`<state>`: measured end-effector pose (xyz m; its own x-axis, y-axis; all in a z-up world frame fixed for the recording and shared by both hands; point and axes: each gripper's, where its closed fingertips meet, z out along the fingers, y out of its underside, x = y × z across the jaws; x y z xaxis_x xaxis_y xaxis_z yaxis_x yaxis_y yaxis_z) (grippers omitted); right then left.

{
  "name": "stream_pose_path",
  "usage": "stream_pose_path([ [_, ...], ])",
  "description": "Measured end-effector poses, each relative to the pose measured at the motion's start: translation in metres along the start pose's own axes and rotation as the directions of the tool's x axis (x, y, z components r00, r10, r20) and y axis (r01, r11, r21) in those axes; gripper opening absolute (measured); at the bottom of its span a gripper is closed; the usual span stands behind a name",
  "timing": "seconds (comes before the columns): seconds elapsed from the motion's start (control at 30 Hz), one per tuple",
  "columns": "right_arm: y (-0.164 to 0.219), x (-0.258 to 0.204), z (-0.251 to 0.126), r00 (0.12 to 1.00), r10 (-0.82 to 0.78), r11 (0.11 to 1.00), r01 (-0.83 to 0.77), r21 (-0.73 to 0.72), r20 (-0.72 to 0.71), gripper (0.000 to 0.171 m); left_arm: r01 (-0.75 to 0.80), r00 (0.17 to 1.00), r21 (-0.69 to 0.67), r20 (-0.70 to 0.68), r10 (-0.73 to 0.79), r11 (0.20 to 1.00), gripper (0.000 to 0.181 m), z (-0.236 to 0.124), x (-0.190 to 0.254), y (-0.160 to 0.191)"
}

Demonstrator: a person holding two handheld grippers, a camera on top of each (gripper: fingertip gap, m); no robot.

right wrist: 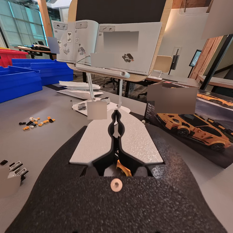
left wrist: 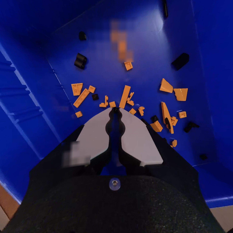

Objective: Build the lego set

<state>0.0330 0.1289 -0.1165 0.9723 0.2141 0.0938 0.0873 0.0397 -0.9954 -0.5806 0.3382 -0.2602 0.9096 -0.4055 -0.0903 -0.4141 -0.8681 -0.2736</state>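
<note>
In the left wrist view my left gripper (left wrist: 115, 110) reaches down into a blue bin (left wrist: 31, 113). Its tips are closed on a small black lego piece (left wrist: 115, 109) near the bin floor. Several orange pieces lie around the tips, among them a long plate (left wrist: 124, 96), and wedge pieces (left wrist: 166, 86) lie farther right. In the right wrist view my right gripper (right wrist: 116, 111) hovers over the grey table (right wrist: 44, 145) with its tips together. A black and orange lego assembly (right wrist: 122, 168) shows in the gap near the fingers' base, seemingly clamped there.
Black pieces (left wrist: 80, 61) lie farther back in the bin. On the table are an open instruction booklet on a stand (right wrist: 109, 47), the lego box (right wrist: 189, 123) at right, blue bins (right wrist: 25, 78) at left, loose small pieces (right wrist: 37, 122), grey plates (right wrist: 17, 167) and a parts bag (right wrist: 80, 106). About 65 cm separates my left fingertips from my right.
</note>
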Motion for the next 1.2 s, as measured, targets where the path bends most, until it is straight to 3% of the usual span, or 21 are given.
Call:
stream_pose_path([
  [0.17,-0.005,0.000,-0.002,1.000,-0.007,1.000,0.007,0.015,-0.005,0.000,0.000,1.000,0.038,-0.025,0.001,0.999,0.005,-0.006,0.005,-0.002],
  [0.53,-0.014,-0.004,-0.005,1.000,-0.013,0.999,0.013,0.041,0.010,0.000,-0.020,0.984,0.286,-0.166,0.070,0.958,0.003,-0.084,0.042,-0.021],
  [0.67,-0.019,-0.006,-0.007,1.000,-0.021,0.998,0.021,0.052,0.012,0.000,-0.053,0.983,0.298,-0.151,0.102,0.953,0.004,-0.089,0.052,-0.020],
  [0.83,-0.023,-0.007,-0.009,0.999,-0.035,0.997,0.034,0.063,0.010,0.000,-0.049,0.947,0.365,-0.279,0.159,0.930,0.003,-0.100,0.082,-0.025],
  [0.97,-0.017,-0.009,-0.006,0.999,-0.034,0.998,0.033,0.048,0.020,0.000,-0.169,0.840,0.503,-0.376,0.391,0.847,0.004,-0.142,0.164,-0.030],
  [1.03,-0.013,-0.011,-0.004,0.999,-0.043,0.998,0.041,0.041,0.029,0.000,-0.268,0.739,0.552,-0.409,0.536,0.790,0.003,-0.155,0.228,-0.020],
  [1.2,-0.006,-0.010,-0.002,0.998,-0.066,0.998,0.065,0.023,0.026,0.000,-0.563,0.447,0.581,-0.384,0.808,0.588,0.003,-0.138,0.394,0.032],
])
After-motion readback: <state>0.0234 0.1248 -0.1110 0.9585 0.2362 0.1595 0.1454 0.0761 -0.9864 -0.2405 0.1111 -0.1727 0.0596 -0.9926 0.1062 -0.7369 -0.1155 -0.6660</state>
